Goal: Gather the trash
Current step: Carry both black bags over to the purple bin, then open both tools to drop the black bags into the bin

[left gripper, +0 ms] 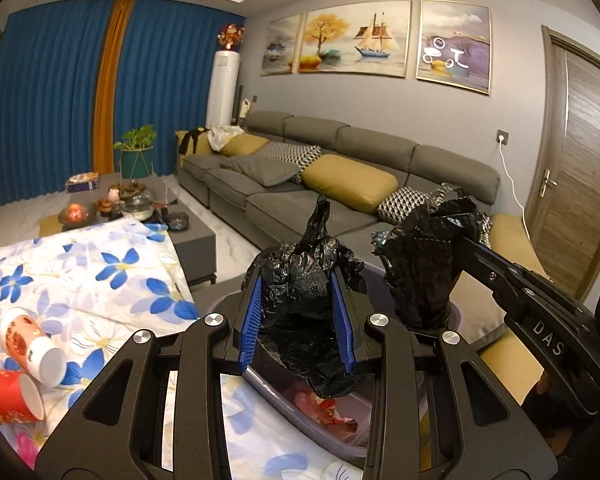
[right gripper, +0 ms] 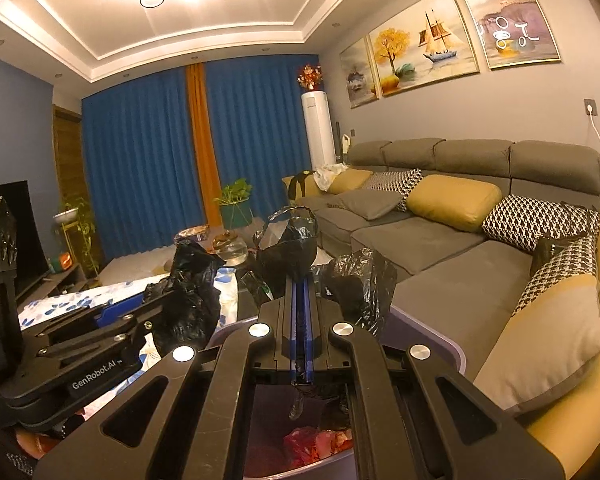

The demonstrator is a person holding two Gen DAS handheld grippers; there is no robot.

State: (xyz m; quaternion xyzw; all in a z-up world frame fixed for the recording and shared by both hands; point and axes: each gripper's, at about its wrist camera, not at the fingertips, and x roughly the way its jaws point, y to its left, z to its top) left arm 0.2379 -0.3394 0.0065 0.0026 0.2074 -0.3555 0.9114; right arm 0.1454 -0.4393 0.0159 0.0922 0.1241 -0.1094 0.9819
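Black trash bag (left gripper: 300,276) over purple bin (right gripper: 428,332), beside flowered bench (left gripper: 100,280). Left tool (left gripper: 298,320) pinching one bunched bag edge; right tool (right gripper: 302,320) pressed together on other edge.

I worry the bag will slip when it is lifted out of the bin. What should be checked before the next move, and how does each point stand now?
1. Left gripper pinches black trash bag: ok.
2. Right gripper shut on its bag handle: ok.
3. Trash inside purple bin: ok, red scraps at the bottom.
4. Paper cups collected: not ok, lying on floral cloth.
5. Bag free of tears: cannot tell.
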